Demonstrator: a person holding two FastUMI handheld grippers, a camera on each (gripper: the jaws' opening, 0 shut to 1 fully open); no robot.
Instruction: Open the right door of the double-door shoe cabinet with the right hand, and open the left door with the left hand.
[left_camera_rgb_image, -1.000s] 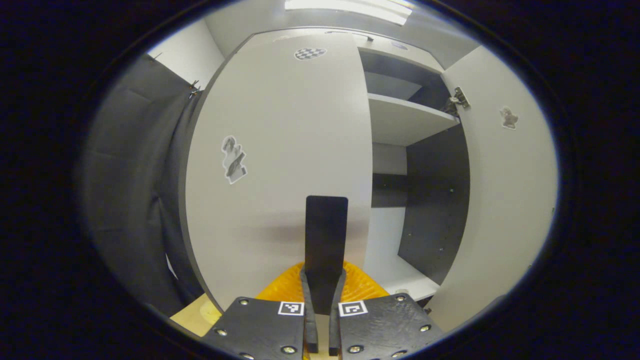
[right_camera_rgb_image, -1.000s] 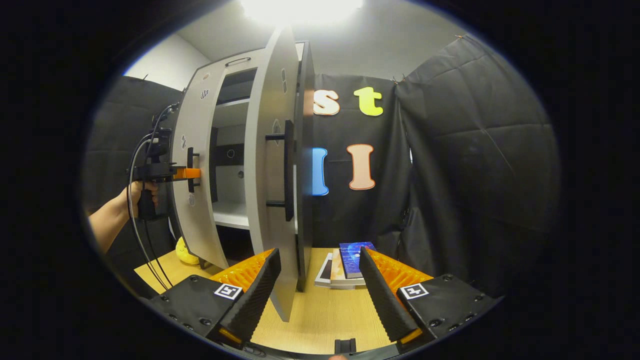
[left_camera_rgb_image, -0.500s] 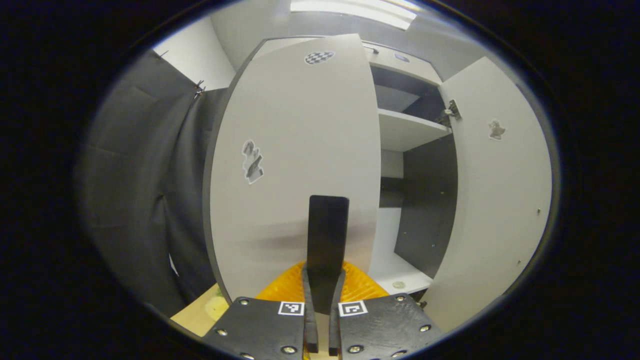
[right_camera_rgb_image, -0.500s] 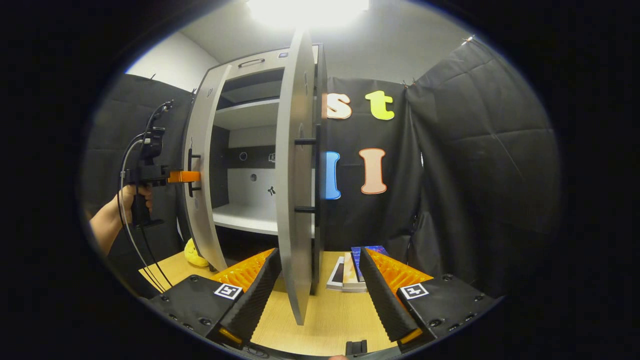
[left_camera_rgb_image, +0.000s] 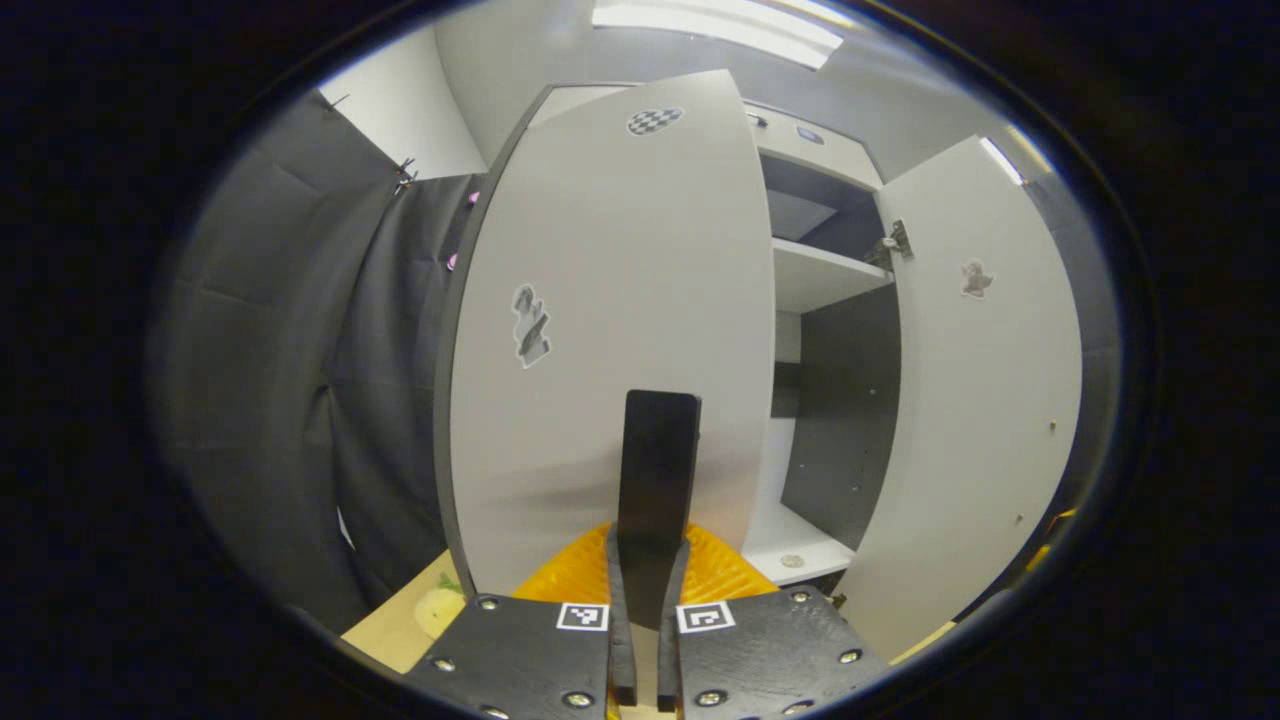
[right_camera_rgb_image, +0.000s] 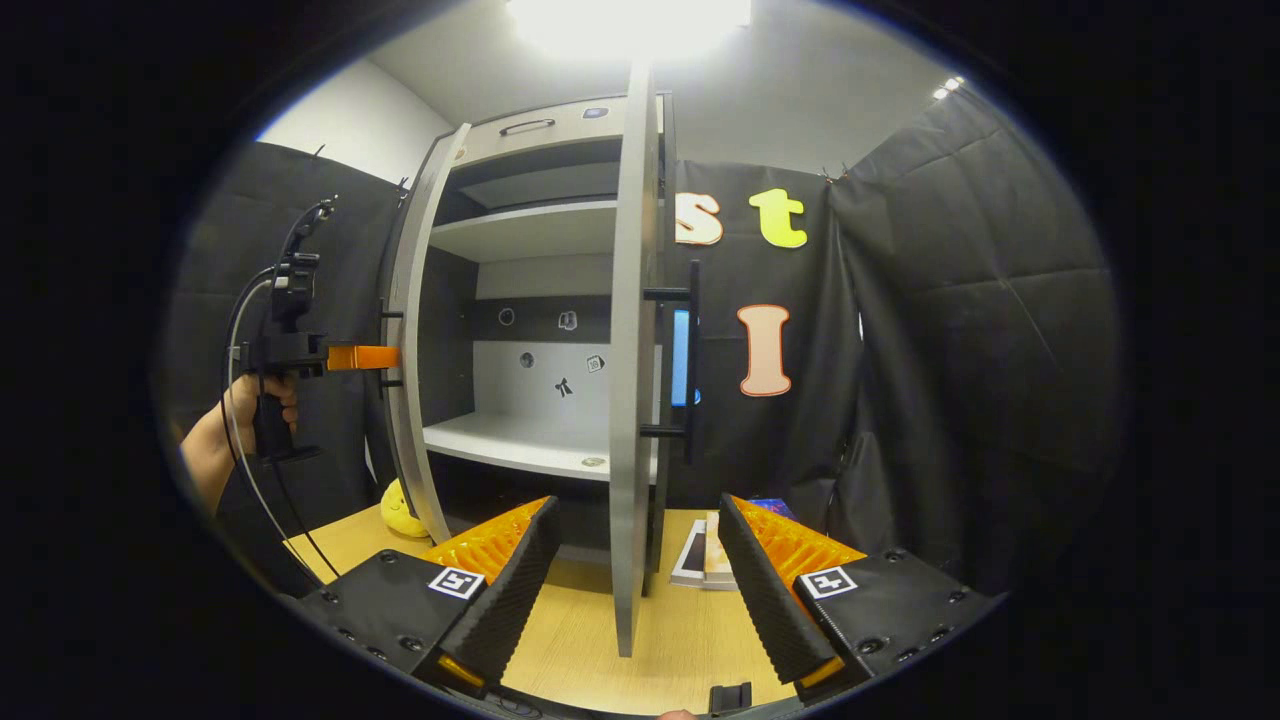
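Shoe cabinet, tall and pale grey with a dark inside (right_camera_rgb_image: 520, 330), stands on the wooden tabletop (right_camera_rgb_image: 680, 630) with both doors swung out. The left gripper (left_camera_rgb_image: 648, 560) has its jaws clenched on the black bar handle (left_camera_rgb_image: 657, 480) of the left door (left_camera_rgb_image: 610, 330), which rises straight ahead between them; in the right gripper view that same gripper (right_camera_rgb_image: 375, 357) sits level at the door's edge, held by a person's hand (right_camera_rgb_image: 250, 400).

The right gripper (right_camera_rgb_image: 640, 580) has its jaws released and spread, with nothing between the pads; the right door (right_camera_rgb_image: 632, 380) stands edge-on just beyond the gap, its own black bar handle (right_camera_rgb_image: 690, 360) on the far face.

To finish well, I judge the left hand should follow the hinge's arc rather than pull straight back, keeping the handle square in the jaws, and let go only once the door rests fully open. The right gripper should stay clear of the right door's edge.

Counted: two doors, two bar handles, two white shelves inside, upper (right_camera_rgb_image: 520, 225) and lower (right_camera_rgb_image: 520, 445). Beyond the right jaws lies a small stack of flat books (right_camera_rgb_image: 705, 555); past the left jaws, a yellow soft toy (right_camera_rgb_image: 400, 505) sits by the cabinet's foot.
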